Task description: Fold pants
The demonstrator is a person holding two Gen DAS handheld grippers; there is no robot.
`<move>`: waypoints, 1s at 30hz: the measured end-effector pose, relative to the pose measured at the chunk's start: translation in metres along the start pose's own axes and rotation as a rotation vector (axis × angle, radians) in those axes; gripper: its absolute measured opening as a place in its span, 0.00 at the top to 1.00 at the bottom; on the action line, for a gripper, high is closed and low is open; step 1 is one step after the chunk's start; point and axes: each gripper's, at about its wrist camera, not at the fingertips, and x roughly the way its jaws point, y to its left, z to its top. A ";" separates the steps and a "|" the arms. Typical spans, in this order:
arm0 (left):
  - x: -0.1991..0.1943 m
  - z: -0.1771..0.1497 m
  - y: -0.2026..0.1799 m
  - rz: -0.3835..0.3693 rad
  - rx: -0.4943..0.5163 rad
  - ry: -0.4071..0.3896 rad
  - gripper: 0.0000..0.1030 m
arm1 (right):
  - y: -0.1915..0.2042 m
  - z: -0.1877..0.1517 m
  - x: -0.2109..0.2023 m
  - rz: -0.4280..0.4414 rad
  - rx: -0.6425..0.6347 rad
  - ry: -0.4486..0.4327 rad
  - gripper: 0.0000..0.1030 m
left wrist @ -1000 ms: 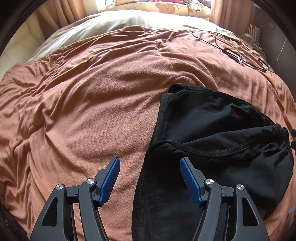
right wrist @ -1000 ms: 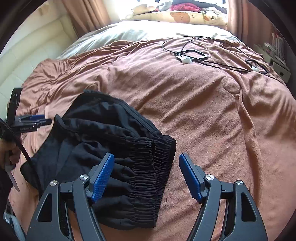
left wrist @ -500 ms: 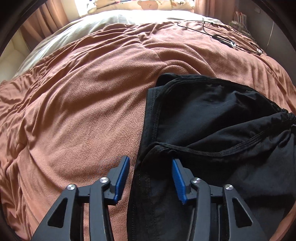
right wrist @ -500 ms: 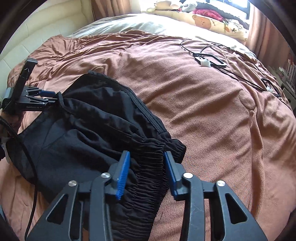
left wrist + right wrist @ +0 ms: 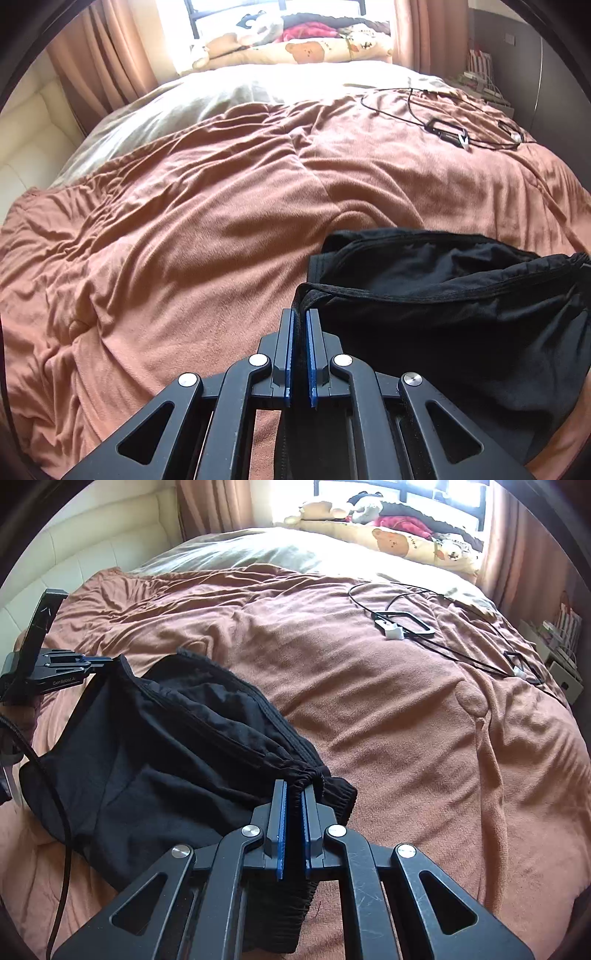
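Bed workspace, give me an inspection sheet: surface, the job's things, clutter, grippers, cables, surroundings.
Surface: rumpled brown blanket over the bed, pale sheet at the far end.
Job's things: black pants, bunched and partly folded, lying near the blanket's close edge.
Clutter: small white plug on the blanket; plush toys and bear-print bedding by the window.
Grippers: left gripper shut on the pants' hem edge; right gripper shut on the elastic waistband.
Cables: thin black cable looped across the far right of the blanket; another black cord hangs near the left gripper.
Surroundings: brown curtains, bright window, cream padded headboard.
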 end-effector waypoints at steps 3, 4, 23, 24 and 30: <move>-0.002 0.011 -0.001 0.010 -0.015 -0.020 0.93 | -0.006 0.001 -0.005 0.008 0.040 -0.007 0.96; -0.001 0.015 -0.003 0.015 -0.019 -0.019 0.93 | -0.008 0.002 -0.005 0.011 0.055 -0.006 0.96; 0.103 0.043 -0.030 0.086 -0.020 0.152 0.76 | -0.033 0.009 0.050 -0.032 0.177 0.066 0.93; 0.106 0.041 -0.029 0.102 -0.024 0.166 0.72 | -0.034 0.009 0.052 -0.030 0.179 0.070 0.92; 0.087 0.035 -0.002 0.092 -0.120 0.149 0.37 | -0.052 0.001 0.039 0.011 0.253 0.029 0.45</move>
